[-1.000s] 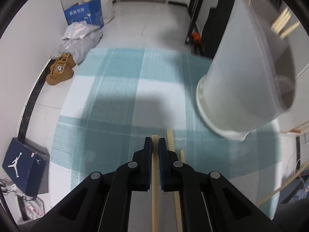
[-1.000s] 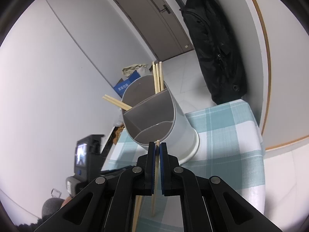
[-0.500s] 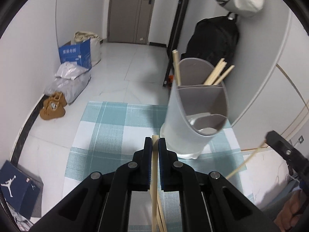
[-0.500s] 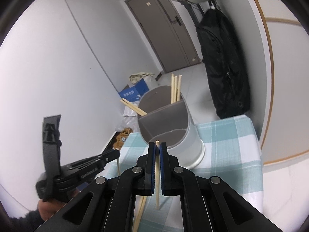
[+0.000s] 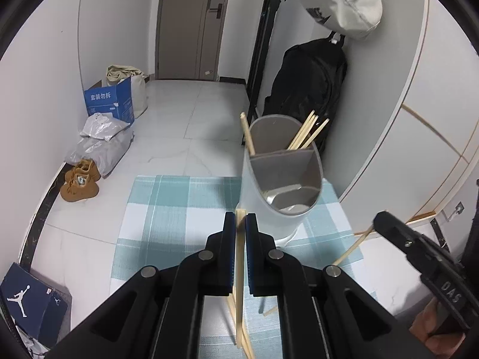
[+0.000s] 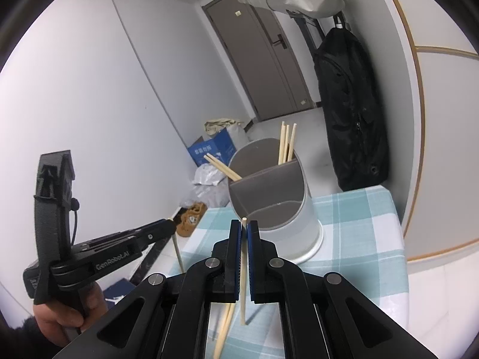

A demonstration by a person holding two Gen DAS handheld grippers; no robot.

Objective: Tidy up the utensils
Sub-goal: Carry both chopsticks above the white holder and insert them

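A white holder [image 5: 269, 209] with grey compartments stands on the teal checked cloth [image 5: 167, 209]; several chopsticks [image 5: 305, 133] lean in its far compartment. My left gripper [image 5: 240, 218] is shut on one chopstick [image 5: 239, 269], held above the cloth just in front of the holder. My right gripper [image 6: 245, 224] is shut on another chopstick [image 6: 243, 269], also in front of the holder [image 6: 299, 215]. Each gripper shows in the other's view: the right gripper [image 5: 379, 219] low at the right, the left gripper [image 6: 172, 223] at the left. Loose chopsticks [image 6: 224, 329] lie on the cloth below.
A black backpack [image 5: 308, 89] and a pale bag [image 5: 344, 3] hang by the wall behind the table. On the floor to the left lie brown shoes [image 5: 79, 181], grey bags [image 5: 101, 140] and a blue box [image 5: 109, 103]. A wall runs close along the table's right side.
My left gripper has risen and drawn back with its chopstick, so the holder now looks small and upright. The right gripper has come into its view. My right gripper shifted a little with its chopstick.
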